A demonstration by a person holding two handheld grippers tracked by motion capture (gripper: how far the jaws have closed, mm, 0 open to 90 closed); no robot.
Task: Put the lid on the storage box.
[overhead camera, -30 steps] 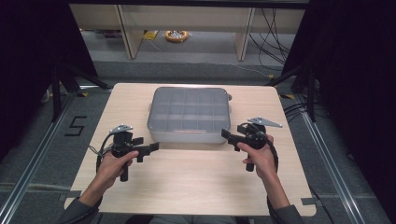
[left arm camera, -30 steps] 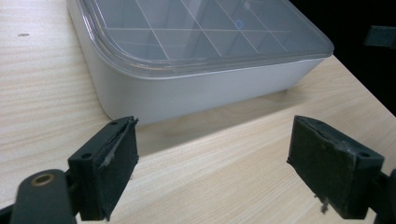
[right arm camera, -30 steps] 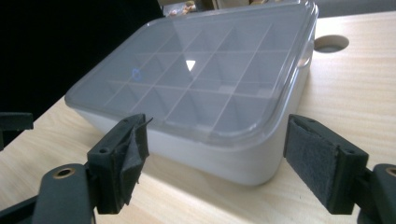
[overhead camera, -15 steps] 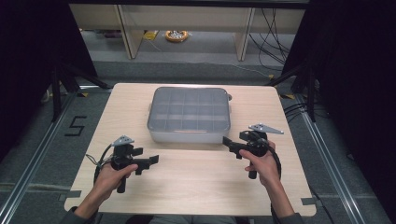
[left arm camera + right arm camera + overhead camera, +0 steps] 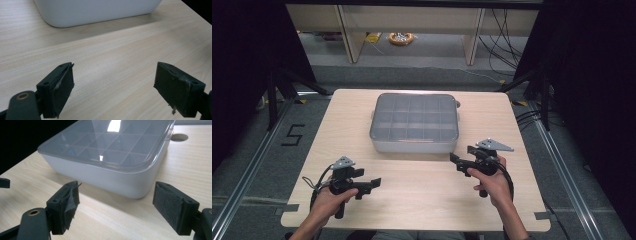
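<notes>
A grey box (image 5: pixel 414 122) with a clear lid over a grid of compartments sits at the middle of the light wooden table (image 5: pixel 422 200). My left gripper (image 5: pixel 372 183) hovers near the front left, open, jaws pointing right with bare wood between them (image 5: pixel 113 85). The box's near corner (image 5: pixel 95 10) lies ahead of it. My right gripper (image 5: pixel 458 161) is held open just off the box's front right corner (image 5: pixel 110 147), jaws (image 5: pixel 116 205) wide and holding nothing.
A round cable hole (image 5: pixel 179 137) is cut in the tabletop beside the box. Dark curtains and floor rails flank the table. Shelving legs and a coil of cable (image 5: pixel 401 38) stand beyond the far edge.
Both hands have drawn back toward the table's near edge, the left one farther. The jaws have stayed open and the box has not moved.
</notes>
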